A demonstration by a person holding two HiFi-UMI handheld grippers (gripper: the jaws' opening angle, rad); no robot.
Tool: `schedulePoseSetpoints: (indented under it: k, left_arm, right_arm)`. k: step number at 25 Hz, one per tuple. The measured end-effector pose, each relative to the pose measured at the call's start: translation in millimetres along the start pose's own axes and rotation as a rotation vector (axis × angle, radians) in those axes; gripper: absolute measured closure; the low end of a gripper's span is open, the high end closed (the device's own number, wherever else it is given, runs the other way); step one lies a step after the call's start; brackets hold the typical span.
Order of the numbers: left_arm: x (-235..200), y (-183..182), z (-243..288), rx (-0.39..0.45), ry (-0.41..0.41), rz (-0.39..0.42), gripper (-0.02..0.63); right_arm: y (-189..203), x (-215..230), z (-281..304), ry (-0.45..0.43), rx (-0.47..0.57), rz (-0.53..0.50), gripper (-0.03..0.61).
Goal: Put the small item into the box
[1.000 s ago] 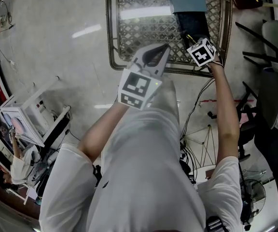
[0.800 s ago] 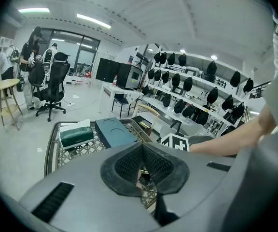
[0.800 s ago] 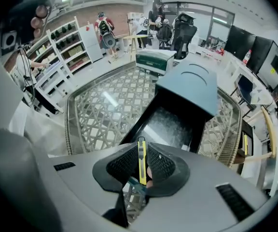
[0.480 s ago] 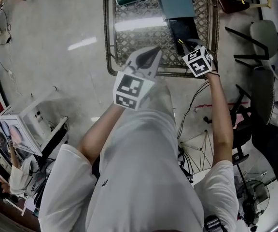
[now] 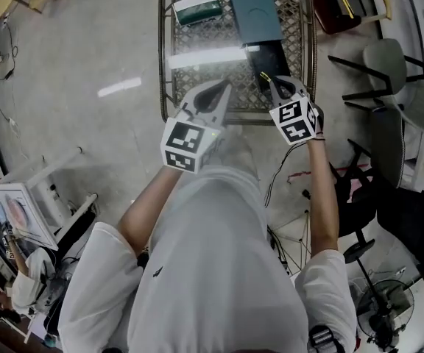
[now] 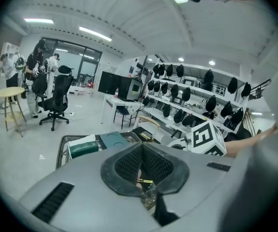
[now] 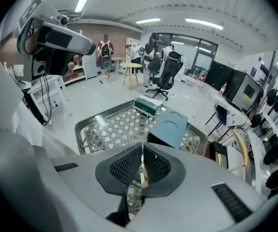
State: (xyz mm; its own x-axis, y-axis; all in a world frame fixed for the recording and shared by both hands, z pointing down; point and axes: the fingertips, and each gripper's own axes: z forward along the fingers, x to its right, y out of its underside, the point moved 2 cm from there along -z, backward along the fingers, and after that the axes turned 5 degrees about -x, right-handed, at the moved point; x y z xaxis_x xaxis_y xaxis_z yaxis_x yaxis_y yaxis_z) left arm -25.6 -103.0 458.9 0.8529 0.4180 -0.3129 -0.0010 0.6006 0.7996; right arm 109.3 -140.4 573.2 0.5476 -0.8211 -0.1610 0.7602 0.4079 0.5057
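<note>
Head view: a grey metal mesh table [image 5: 163, 50] is seen at 12 o'clock, past the person's white shirt [image 5: 219, 271]. On the table, a flat green and white box [image 5: 201, 7] is laid at 11 o'clock. A flat teal lid [image 5: 255, 7] is at 12 o'clock, and a black open box [image 5: 262, 56] is just under the lid, touching it. The left gripper [image 5: 221, 88] is held over the near edge of the table. The right gripper [image 5: 275, 81] is held at 3 o'clock from it, with its tips at the near end of the black box. A thin yellow strip [image 5: 266, 75] is seen in that end of the box, just beside the right tips. It cannot be told if this is the small item. In the left gripper view the jaws are pressed shut, and a tiny yellow bit is seen at the join. In the right gripper view the jaws are pressed shut as well, with a yellow sliver down the join. Both bits are too small to be named.
</note>
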Motion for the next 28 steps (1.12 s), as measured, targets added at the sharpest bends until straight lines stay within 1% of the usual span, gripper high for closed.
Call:
schedulePoseSetpoints:
  k: [5,13,18,24,28]
  left_arm:
    - [1.7,-13.7,-18.5,0.038,-0.003,-0.008,0.612]
    - [4.0,-31.9,-49.3,0.097,-0.013,0.013,0.612]
    - [3.8,-44.6,-66.1,0.144,-0.021,0.02,0.612]
    - [9.0,-59.5,-82.0,0.187,-0.013,0.029,0.612]
    - [10.3,-67.6,-92.3,0.216,-0.019,0.041,0.612]
  right_arm:
    - [-30.3,-9.1,-43.0,0.051,0.094,0.028,0.574]
    - [-73.1,-14.6,-105.6,0.126,0.266,0.14,0.575]
    - [-89.0,-12.7,-142.0,0.19,0.364,0.228,0.575]
    - [-99.9,-3.3,-189.6,0.289,0.52,0.377,0.575]
    - [-105.7,-7.1,-210.4,0.328,0.576,0.392,0.575]
